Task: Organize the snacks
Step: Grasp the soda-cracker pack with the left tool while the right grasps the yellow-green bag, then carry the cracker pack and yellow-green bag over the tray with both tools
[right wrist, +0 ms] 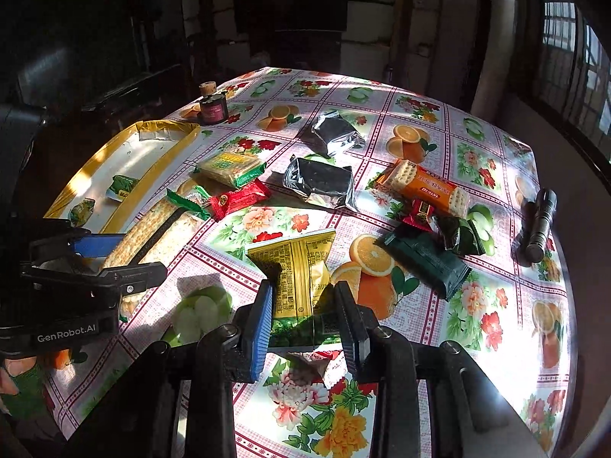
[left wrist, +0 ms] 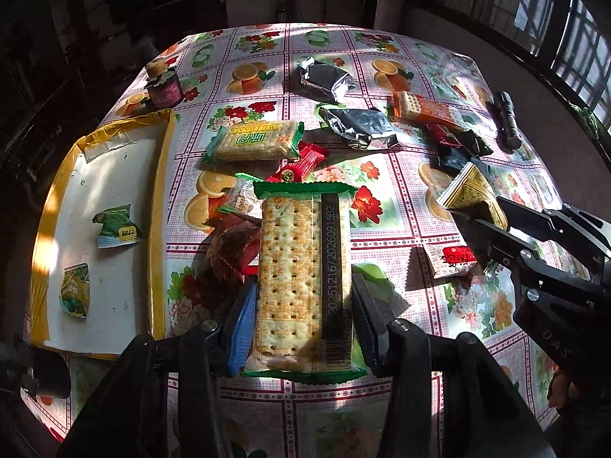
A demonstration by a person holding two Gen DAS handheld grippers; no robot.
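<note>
Your surface (right wrist: 420, 122) wears a fruit-and-flower oilcloth; on it sit a yellow-rimmed tray (right wrist: 160, 164) at left, a corked jar (right wrist: 214, 108) behind, two silver-black foil packs (right wrist: 320, 181), an orange cracker pack (right wrist: 427, 187), a black flashlight (right wrist: 540, 225) far right

Long green-edged cracker pack (left wrist: 301, 267) clamped lengthwise in left gripper (left wrist: 301, 305); yellow snack packet (right wrist: 301, 271) pinched in right gripper (right wrist: 303, 305), above table.
</note>
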